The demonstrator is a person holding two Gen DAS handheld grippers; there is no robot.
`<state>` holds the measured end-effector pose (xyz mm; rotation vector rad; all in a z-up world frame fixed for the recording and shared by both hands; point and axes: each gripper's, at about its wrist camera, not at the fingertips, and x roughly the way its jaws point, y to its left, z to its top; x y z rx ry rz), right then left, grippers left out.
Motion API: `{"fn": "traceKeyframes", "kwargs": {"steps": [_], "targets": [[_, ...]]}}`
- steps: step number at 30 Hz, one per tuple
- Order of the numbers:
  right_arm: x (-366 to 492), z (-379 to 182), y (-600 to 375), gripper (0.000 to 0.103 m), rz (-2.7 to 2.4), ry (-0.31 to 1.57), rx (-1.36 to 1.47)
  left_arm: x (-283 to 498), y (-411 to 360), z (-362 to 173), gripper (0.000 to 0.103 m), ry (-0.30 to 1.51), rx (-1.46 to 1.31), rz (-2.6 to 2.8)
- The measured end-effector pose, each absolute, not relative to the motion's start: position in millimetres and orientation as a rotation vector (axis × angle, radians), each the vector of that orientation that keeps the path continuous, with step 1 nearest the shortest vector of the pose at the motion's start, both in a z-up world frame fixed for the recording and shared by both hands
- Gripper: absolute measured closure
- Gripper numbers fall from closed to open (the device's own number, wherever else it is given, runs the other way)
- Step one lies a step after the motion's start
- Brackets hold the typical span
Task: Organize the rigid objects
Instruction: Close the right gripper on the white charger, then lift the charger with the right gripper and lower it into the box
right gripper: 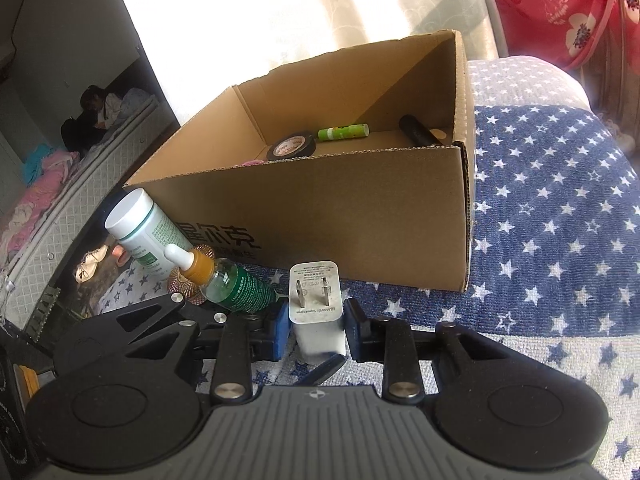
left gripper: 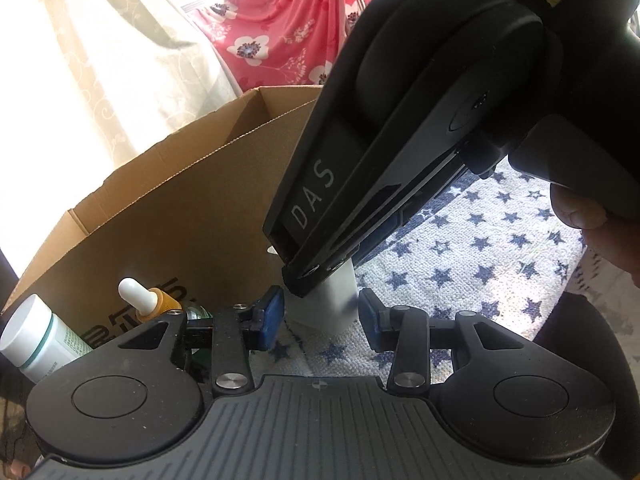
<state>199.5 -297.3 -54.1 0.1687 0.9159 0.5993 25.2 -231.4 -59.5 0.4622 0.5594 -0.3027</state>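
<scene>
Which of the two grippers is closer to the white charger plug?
Right. The right gripper has its fingers clamped on the white charger plug; the left gripper only straddles it, with a gap visible beside one finger.

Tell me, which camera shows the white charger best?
The right wrist view: the charger stands between the right gripper's pads, prongs and print facing the camera. The left wrist view shows only a white part of the charger under the right gripper, prongs hidden.
</scene>
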Motion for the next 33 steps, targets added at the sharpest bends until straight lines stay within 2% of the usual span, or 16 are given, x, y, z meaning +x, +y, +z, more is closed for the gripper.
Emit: {"fn": "traceKeyframes", "kwargs": {"steps": [2,5,9,11,12,18,25,29,33], "targets": [[196.6,-56.0,-300.5,0.074,0.59,0.927,0.177,21.3,-232.1,-62.3,0.047,0.554,0.486,-0.306],[193.9,-57.5,-300.9,0.074,0.585,0.935,0.179,19.9,-233.3,-67.4,0.042,0.569,0.502,-0.329],[190.9,-55.5,-297.3,0.074,0.573,0.932,0.165,16.2,-230.3,-69.1,0.046,0.569,0.488,-0.322],[188.4,-52.5,-295.9,0.074,0.563,0.93,0.156,12.2,-226.2,-65.9,0.057,0.566,0.473,-0.314],[187.0,-50.4,-295.7,0.074,0.56,0.93,0.154,9.2,-222.8,-63.3,0.059,0.566,0.464,-0.317],[171.2,-19.3,-287.5,0.074,0.547,0.894,0.114,-19.1,-206.8,-38.5,0.059,0.516,0.436,-0.326],[167.5,51.7,-261.1,0.074,0.592,0.789,0.047,-41.1,-172.7,21.8,0.058,0.378,0.417,-0.274],[192.3,82.7,-233.7,0.074,0.641,0.749,0.003,-28.9,-148.3,47.3,0.058,0.348,0.401,-0.234],[244.9,83.2,-211.8,0.074,0.669,0.809,0.009,6.7,-123.0,55.6,0.058,0.422,0.371,-0.21]]}}
